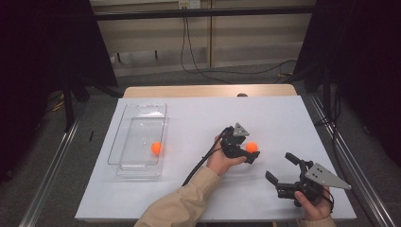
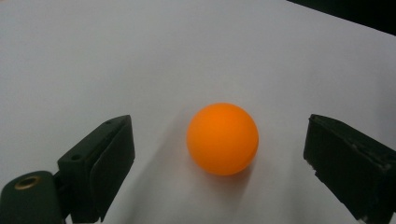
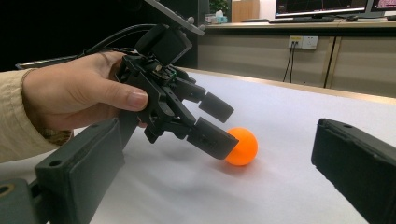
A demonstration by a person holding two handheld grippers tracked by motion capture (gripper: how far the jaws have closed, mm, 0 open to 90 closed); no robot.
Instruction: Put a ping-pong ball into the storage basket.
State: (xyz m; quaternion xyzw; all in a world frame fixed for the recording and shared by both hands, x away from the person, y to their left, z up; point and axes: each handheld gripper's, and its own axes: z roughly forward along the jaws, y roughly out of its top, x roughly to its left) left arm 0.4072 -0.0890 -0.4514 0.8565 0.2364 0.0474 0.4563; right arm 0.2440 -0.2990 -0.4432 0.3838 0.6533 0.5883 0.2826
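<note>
Nearest the camera in the high view, a beige sleeve [image 1: 177, 205] comes in from the bottom edge and carries the left hand [image 1: 218, 161] out to mid-bench. Starting at the left of the scene, a clear plastic bin [image 1: 124, 137] lies lengthwise near the left edge of the white bench [image 1: 189, 118] with one orange ball in the bin [image 1: 156, 148] resting at its near right side, which suggests the work is gathering balls into it. Between the bin and the hand the white surface is bare, so there is open room to carry something leftward, though the bin's right wall must be cleared from above. Right of centre, the left gripper [image 1: 251, 154] is angled down to the surface with its jaws released and set wide on either side of the second orange ball [image 1: 252, 147]; in the left gripper view this ball [image 2: 222, 138] sits on the bench between the two black pads with a gap on each side, touching neither, so it is framed for a squeeze but not yet gripped. Farther right and nearer, the right gripper [image 1: 279, 169] is held just above the bench near its near right corner, jaws also spread and grasping nothing, apparently parked clear of the left hand's path, with the bench's right edge close beside it.
</note>
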